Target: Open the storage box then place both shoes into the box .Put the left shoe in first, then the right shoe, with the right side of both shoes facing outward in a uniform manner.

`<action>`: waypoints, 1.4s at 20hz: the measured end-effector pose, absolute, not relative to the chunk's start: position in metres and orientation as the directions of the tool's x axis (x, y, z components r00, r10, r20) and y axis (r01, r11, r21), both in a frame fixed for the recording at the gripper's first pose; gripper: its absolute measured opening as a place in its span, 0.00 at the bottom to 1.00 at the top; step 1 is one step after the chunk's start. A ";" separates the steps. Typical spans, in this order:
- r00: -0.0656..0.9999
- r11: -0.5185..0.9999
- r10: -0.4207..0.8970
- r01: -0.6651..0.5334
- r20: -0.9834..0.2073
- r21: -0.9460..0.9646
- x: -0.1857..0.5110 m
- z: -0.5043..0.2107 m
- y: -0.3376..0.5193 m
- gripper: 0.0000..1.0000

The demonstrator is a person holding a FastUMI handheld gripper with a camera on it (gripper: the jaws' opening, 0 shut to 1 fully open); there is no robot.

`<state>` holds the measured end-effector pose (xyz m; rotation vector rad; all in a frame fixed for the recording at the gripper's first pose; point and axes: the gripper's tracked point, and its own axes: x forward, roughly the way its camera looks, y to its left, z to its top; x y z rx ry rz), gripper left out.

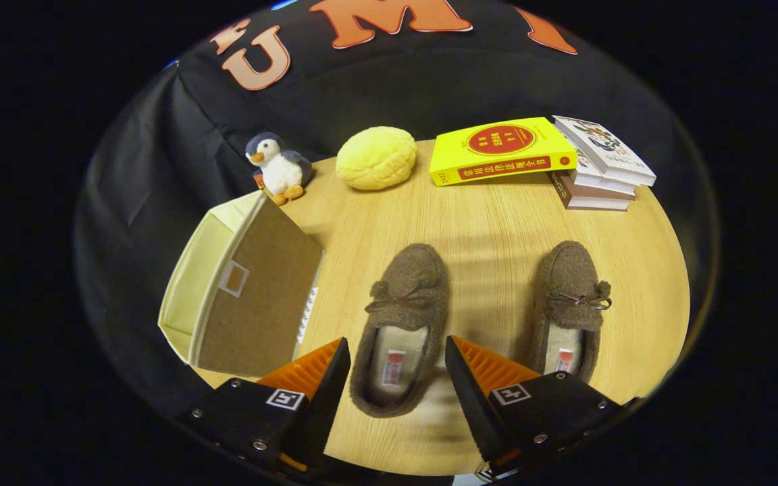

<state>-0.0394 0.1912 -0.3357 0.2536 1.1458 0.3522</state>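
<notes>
Two brown fuzzy slippers lie on the wooden table, toes pointing away from me. The left shoe has its heel between my fingers, which do not touch it. The right shoe lies beyond the right finger. My gripper is open, hovering above the left shoe's heel. The storage box, cream with a brown front panel and a small label window, stands left of the left shoe, beyond the left finger. Its brown panel is up, and I cannot tell whether the box is open.
At the table's far side sit a plush penguin, a yellow bun-shaped cushion, a yellow book and a stack of books. The table edge curves close to the right shoe.
</notes>
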 end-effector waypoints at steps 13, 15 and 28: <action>0.339 0.948 0.318 -0.095 -0.886 0.304 -0.015 -0.422 0.193 0.51; 0.323 0.942 0.331 -0.058 -0.887 0.331 -0.014 -0.422 0.197 0.42; 0.336 0.928 0.349 0.008 -0.875 0.373 -0.014 -0.352 0.211 0.04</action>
